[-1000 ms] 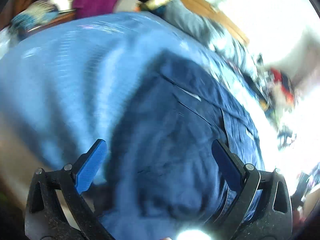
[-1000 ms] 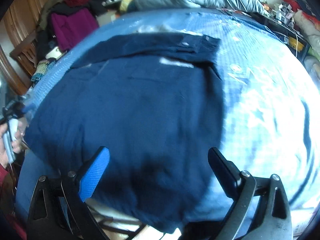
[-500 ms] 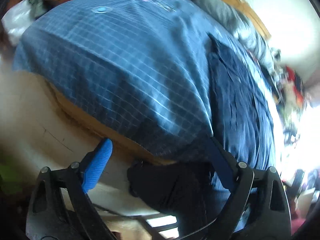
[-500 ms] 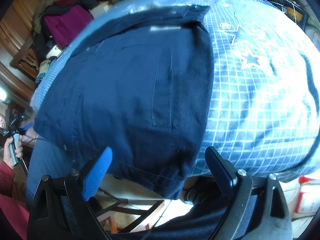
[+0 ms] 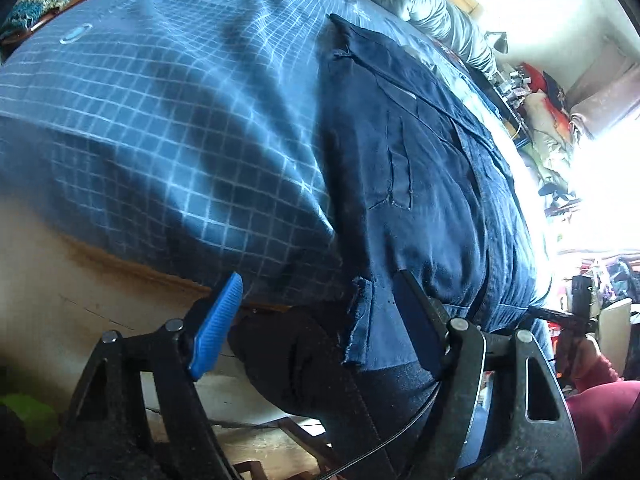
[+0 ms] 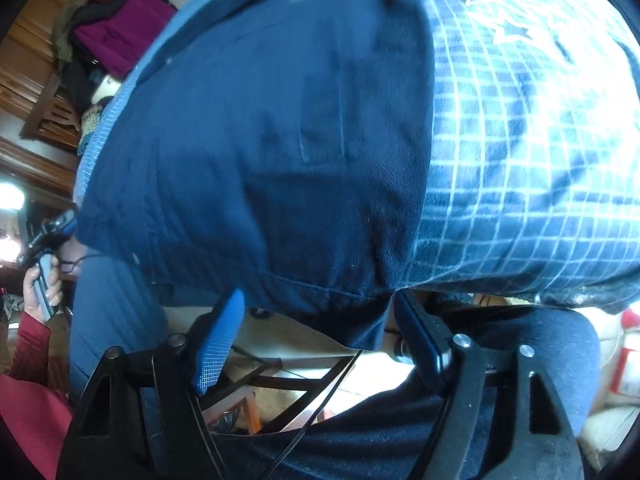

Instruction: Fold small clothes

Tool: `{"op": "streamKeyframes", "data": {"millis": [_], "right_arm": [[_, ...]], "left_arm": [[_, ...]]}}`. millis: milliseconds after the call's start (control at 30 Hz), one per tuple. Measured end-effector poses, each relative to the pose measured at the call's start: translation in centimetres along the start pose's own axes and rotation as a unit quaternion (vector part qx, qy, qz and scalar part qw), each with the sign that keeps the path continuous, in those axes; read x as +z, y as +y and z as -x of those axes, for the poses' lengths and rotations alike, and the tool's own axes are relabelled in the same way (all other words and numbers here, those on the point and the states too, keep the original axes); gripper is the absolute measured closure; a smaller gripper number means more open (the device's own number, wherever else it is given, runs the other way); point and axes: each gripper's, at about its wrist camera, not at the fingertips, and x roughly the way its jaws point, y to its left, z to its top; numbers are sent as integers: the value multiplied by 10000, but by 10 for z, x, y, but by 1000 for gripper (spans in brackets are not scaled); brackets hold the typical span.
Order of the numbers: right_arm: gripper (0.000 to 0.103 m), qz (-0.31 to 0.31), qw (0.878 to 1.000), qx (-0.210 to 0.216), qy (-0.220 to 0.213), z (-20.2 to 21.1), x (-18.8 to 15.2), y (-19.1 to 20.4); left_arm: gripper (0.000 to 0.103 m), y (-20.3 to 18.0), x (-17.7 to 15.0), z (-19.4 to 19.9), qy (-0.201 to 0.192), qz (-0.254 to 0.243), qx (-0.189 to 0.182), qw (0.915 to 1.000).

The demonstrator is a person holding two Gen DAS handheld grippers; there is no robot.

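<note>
A dark navy garment (image 5: 424, 168) lies spread on a bed with a blue checked cover (image 5: 168, 120), its near hem hanging over the bed's edge. My left gripper (image 5: 320, 312) is at the hem's left corner (image 5: 360, 320), which hangs between its closing jaws; the pads do not press on it. In the right wrist view the same navy garment (image 6: 280, 140) fills the middle. My right gripper (image 6: 318, 320) is at the hem's right corner (image 6: 360, 320), jaws closing around it with a gap on both sides.
A grey duvet (image 5: 420, 0) lies at the far end of the bed. Piled clothes (image 6: 120, 36) and a wooden chair (image 6: 48, 116) stand beyond the bed's far side. A person's hand (image 6: 40, 284) in a red sleeve holds the other gripper's handle. Wooden frame pieces (image 6: 280, 392) show below.
Both grippers have dropped from above the garment to its near hem at the bed's edge, tilting further down. Their jaws have narrowed, each now around a hem corner.
</note>
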Motion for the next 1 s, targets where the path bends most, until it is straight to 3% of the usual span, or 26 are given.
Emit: {"op": "streamKeyframes", "data": {"millis": [233, 467, 500, 533, 567, 633, 767, 800, 867, 1000], "right_arm": [[22, -103, 9996, -237, 64, -10, 3, -6], [22, -256, 9991, 87, 328, -28, 6, -15], [22, -253, 9990, 119, 343, -29, 6, -15], [22, -253, 9989, 145, 358, -30, 6, -16], [22, -297, 9984, 214, 438, -32, 6, -16], [26, -370, 9973, 312, 558, -38, 6, -17], [33, -419, 9962, 430, 628, -42, 4, -18], [38, -452, 9960, 473, 609, -42, 5, -19], [66, -548, 9951, 583, 588, -38, 4, -23], [87, -577, 9926, 997, 376, -9, -2, -20]], "left_arm": [[26, -3, 0, -4, 169, -134, 17, 9998], [28, -11, -1, -14, 375, -368, 119, 9985], [35, -11, -1, -16, 392, -375, 149, 9984], [50, -10, -1, -18, 434, -361, 136, 9983], [58, -10, -1, -23, 544, -316, 45, 9980], [82, -13, -3, -30, 689, -306, -102, 9971], [85, -19, -1, -31, 732, -402, -7, 9965], [88, -20, -1, -30, 720, -375, -19, 9967], [90, -24, 0, -25, 691, -417, 27, 9967], [91, -36, 3, -7, 470, -383, -103, 9981]]}}
